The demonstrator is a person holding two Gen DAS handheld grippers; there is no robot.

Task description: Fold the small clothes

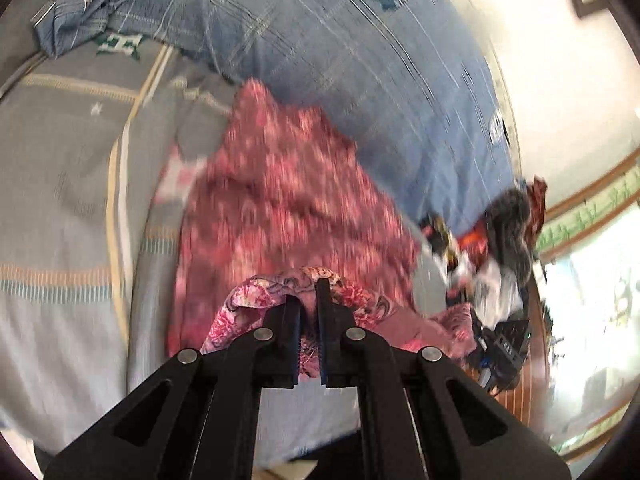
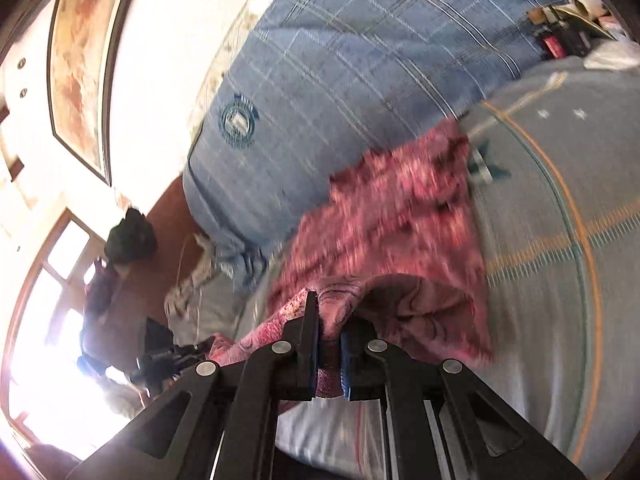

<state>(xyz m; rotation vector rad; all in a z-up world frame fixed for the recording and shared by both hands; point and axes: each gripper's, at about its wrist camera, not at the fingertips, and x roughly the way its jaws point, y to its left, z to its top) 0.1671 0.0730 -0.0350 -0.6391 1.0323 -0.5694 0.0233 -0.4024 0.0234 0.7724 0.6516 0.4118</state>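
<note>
A pink and red floral garment [image 1: 288,200] hangs spread over the bed, blurred by motion. My left gripper [image 1: 310,300] is shut on one edge of it, with cloth bunched between the jaws. In the right wrist view the same garment [image 2: 396,208] stretches away from my right gripper [image 2: 332,320], which is shut on another edge of it. The far end of the garment rests on the bedding. Each gripper holds its edge a little above the bed.
The bed carries a grey striped cover [image 1: 68,184] and a blue plaid quilt [image 1: 340,60]. A crumpled blue cloth [image 1: 80,4] lies at the far corner. A pile of clothes [image 1: 492,248] sits by the bed's edge. A wooden floor [image 2: 160,240] and a bright window [image 2: 52,340] lie beyond.
</note>
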